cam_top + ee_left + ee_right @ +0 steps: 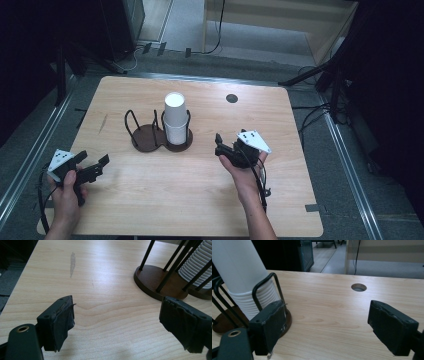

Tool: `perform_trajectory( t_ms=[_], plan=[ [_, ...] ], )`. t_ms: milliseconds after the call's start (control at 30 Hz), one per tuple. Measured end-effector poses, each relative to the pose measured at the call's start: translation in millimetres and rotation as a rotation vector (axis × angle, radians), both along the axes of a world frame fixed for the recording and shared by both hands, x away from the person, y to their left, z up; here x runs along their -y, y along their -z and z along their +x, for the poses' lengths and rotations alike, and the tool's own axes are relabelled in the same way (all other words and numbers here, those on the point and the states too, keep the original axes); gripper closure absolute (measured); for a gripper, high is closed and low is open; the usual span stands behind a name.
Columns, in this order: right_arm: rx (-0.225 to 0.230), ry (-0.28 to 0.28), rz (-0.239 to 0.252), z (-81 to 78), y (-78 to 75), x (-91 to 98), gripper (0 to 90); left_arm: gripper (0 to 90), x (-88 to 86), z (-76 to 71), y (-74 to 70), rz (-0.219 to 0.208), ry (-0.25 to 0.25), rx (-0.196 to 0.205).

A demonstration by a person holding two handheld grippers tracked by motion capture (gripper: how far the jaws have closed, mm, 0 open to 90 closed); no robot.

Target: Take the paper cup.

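A stack of white paper cups (174,117) stands upside down in the right ring of a dark two-ring wire holder (160,134) near the middle of the worktop (200,200). The left ring of the holder is empty; what lies inside the cups cannot be seen, since their mouths face down.

The cups look light and thin-walled, so a hard squeeze would likely crush or dent them. The ribbed band of nested rims low on the stack (252,302) suggests many cups nested tightly, which may cling together when one is lifted. The smooth upper wall of the top cup, above the wire loops, seems the best place to take hold, gently and from both sides.

The left gripper (87,170) rests at the near left of the worktop, its jaws wide apart and empty, pointing toward the holder base (160,282). The right gripper (227,150) sits just right of the holder, near the stack, jaws likewise wide and holding nothing. A small round hole (231,98) marks the far right of the worktop.
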State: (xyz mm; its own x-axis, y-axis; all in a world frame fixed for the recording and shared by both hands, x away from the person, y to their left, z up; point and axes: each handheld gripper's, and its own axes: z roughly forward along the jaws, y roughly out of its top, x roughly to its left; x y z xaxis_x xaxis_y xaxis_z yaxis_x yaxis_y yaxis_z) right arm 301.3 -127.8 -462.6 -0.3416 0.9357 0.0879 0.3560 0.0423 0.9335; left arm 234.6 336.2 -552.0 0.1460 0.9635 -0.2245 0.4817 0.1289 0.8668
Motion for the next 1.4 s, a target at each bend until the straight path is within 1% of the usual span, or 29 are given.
perform_trajectory(
  t_ms=[33,167,200,300,333,400,433,467,533,567,600,633,667,700,733,867,900,1200,1333,1367,1400],
  plan=[
    [-0.001,-0.008,0.004,1.4,-1.3,-5.0,14.5,13.1,-0.1,0.3,0.0,0.003,0.002,-0.003],
    [-0.006,-0.02,0.008,3.3,-3.7,-11.8,14.5,13.1,0.4,0.5,-0.1,0.004,-0.001,-0.003],
    [-0.001,-0.023,0.007,4.0,-4.5,-13.6,14.5,13.1,0.1,0.4,0.0,0.003,-0.001,0.0],
    [-0.002,-0.041,0.006,6.8,-6.7,-21.5,14.5,13.1,-0.8,-0.3,0.1,-0.008,-0.001,0.007],
    [-0.002,-0.041,0.006,6.8,-6.7,-21.5,14.5,13.1,-1.1,-0.4,0.1,-0.011,-0.003,0.008],
    [0.002,-0.052,0.008,8.4,-8.0,-26.5,14.4,13.1,-1.4,-0.4,0.1,-0.014,-0.003,0.006],
    [0.004,-0.067,0.005,9.4,-9.5,-33.0,14.5,13.1,-1.3,-0.3,0.1,-0.013,-0.002,0.005],
    [0.004,-0.067,0.005,9.4,-9.5,-33.0,14.5,13.1,-1.1,-0.3,0.1,-0.01,-0.001,0.005],
    [0.01,-0.087,0.002,10.8,-11.2,-41.3,14.4,13.1,-0.8,0.1,0.1,-0.004,0.001,0.003],
    [0.012,-0.092,0.007,11.5,-12.2,-46.4,14.5,13.2,-0.4,0.5,0.2,-0.006,0.0,0.005],
    [0.012,-0.092,0.007,11.5,-12.2,-46.4,14.5,13.2,-0.3,0.7,0.1,-0.003,0.001,0.004],
    [0.012,-0.105,0.014,12.5,-13.3,-53.2,14.5,13.2,-0.1,0.9,0.1,0.0,0.003,0.002],
    [0.012,-0.105,0.014,12.5,-13.3,-53.2,14.5,13.1,-0.1,0.9,0.1,0.0,0.003,0.002],
    [0.015,-0.119,0.01,13.5,-14.3,-60.5,14.5,13.2,-0.1,0.9,0.1,-0.001,0.004,0.0],
    [0.015,-0.119,0.01,13.5,-14.3,-60.5,14.5,13.2,-0.1,1.0,0.1,-0.003,0.004,0.001],
    [0.014,-0.149,0.009,16.7,-17.6,-78.3,14.5,13.2,-1.1,0.7,0.2,-0.01,0.007,0.003],
    [0.014,-0.149,0.009,16.7,-17.6,-78.3,14.5,13.1,-1.1,0.7,0.2,-0.01,0.007,0.003],
    [0.016,-0.191,-0.008,28.9,-21.2,-107.2,14.5,13.2,-1.1,1.4,0.4,-0.019,0.002,-0.001],
    [0.007,-0.2,-0.004,36.3,-21.0,-115.2,14.4,13.1,-2.3,1.3,0.2,-0.015,0.008,-0.005],
    [0.0,-0.205,-0.008,40.8,-20.6,-118.7,14.5,13.1,-2.2,1.3,0.2,-0.013,0.008,-0.005],
    [0.0,-0.205,-0.008,40.8,-20.6,-118.7,14.5,13.1,-2.0,1.3,0.2,-0.013,0.008,-0.005]
  ],
)
